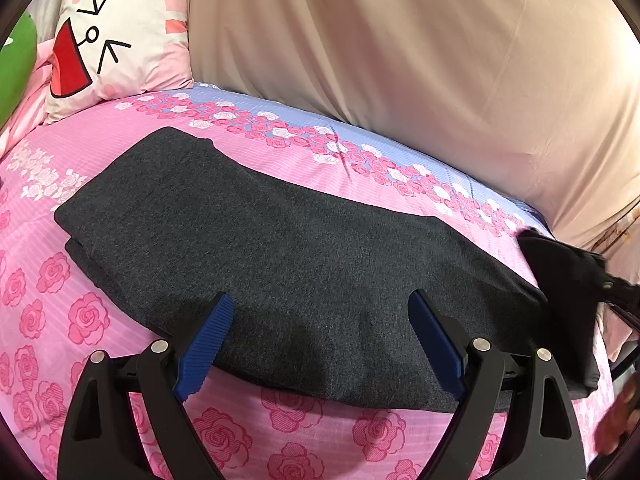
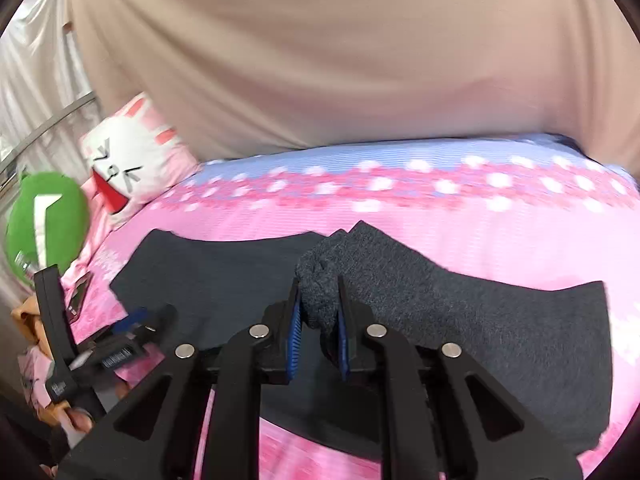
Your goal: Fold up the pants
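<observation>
The pants (image 1: pixel 280 248) are laid lengthwise on the bed (image 1: pixel 100 320), already doubled. The right tongs (image 2: pixel 318 312) are pinched on a raised fold at frame centre; the left tongs (image 1: pixel 320 344) are held spread above the near edge. Further folds are judged outstanding.

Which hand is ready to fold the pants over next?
Probably the right: its tongs already pinch a bunch of the dark pants. The left tongs are open and hold nothing.

The pants (image 1: pixel 280 248) are matt, fuzzy charcoal knit; the bedsheet (image 1: pixel 100 320) smooth printed cotton; the curtain (image 1: pixel 440 60) soft beige cloth; gripper pads (image 1: pixel 208 344) ribbed blue plastic on matt black arms
</observation>
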`<state>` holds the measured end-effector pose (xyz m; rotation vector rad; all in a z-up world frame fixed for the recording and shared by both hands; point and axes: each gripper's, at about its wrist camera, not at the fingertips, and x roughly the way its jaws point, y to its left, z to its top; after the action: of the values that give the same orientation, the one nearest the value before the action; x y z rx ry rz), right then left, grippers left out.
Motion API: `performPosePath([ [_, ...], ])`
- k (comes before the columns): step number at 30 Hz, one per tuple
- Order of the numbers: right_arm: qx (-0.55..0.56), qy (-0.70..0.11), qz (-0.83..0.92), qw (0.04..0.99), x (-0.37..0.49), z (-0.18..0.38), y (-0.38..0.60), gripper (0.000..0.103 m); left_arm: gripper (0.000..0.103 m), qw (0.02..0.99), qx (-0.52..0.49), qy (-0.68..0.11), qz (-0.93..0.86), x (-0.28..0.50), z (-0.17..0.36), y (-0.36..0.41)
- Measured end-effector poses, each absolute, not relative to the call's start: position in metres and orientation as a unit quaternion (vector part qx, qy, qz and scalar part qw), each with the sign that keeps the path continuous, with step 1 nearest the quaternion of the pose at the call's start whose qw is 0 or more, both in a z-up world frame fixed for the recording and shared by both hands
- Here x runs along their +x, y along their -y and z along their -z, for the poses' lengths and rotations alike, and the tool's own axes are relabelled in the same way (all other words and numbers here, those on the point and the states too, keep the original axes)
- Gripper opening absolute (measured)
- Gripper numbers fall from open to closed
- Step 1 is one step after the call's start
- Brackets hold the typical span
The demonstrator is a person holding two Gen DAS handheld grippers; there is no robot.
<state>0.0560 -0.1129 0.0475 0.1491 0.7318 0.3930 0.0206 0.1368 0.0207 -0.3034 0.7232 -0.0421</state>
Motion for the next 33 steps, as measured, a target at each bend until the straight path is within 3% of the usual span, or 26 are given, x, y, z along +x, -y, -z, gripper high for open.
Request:
performPosePath([
  [5,0.051,-0.437,-0.195,0.877,0.076,0.025,0.078,0.016,0.087,0.923,-0.154,-0.352,0.02,0.019,-0.02,-0.139],
  [6,0.063,-0.425,-0.201,0.88,0.068,0.019,0.084,0.022,0.087,0.922,-0.16,-0.351,0.022,0.019,-0.02,-0.142],
  [12,0.101,-0.351,-0.129,0.922,0.022,-0.035,0.177,0.025,0.087,0.907,-0.217,-0.358,0.028,0.023,-0.013,-0.161],
  [15,0.117,-0.345,-0.038,0.931,0.001,-0.036,0.244,0.025,0.087,0.908,-0.218,-0.358,0.026,0.022,-0.014,-0.161],
  [19,0.195,-0.359,-0.047,0.912,-0.01,-0.016,0.29,0.025,0.087,0.914,-0.193,-0.355,0.02,0.022,-0.016,-0.152],
  [25,0.16,-0.384,-0.136,0.899,0.026,0.002,0.223,0.025,0.087,0.92,-0.17,-0.352,0.006,0.02,-0.017,-0.145],
  [28,0.121,-0.439,-0.177,0.873,0.053,0.034,0.173,0.026,0.087,0.921,-0.174,-0.35,0.002,0.018,-0.017,-0.148],
  [30,0.06,-0.427,-0.161,0.888,0.05,0.029,0.153,0.028,0.087,0.918,-0.188,-0.349,0.005,0.017,-0.018,-0.154],
  [33,0.066,-0.405,-0.151,0.899,0.035,0.011,0.169,0.027,0.087,0.912,-0.212,-0.351,0.003,0.013,-0.024,-0.18],
])
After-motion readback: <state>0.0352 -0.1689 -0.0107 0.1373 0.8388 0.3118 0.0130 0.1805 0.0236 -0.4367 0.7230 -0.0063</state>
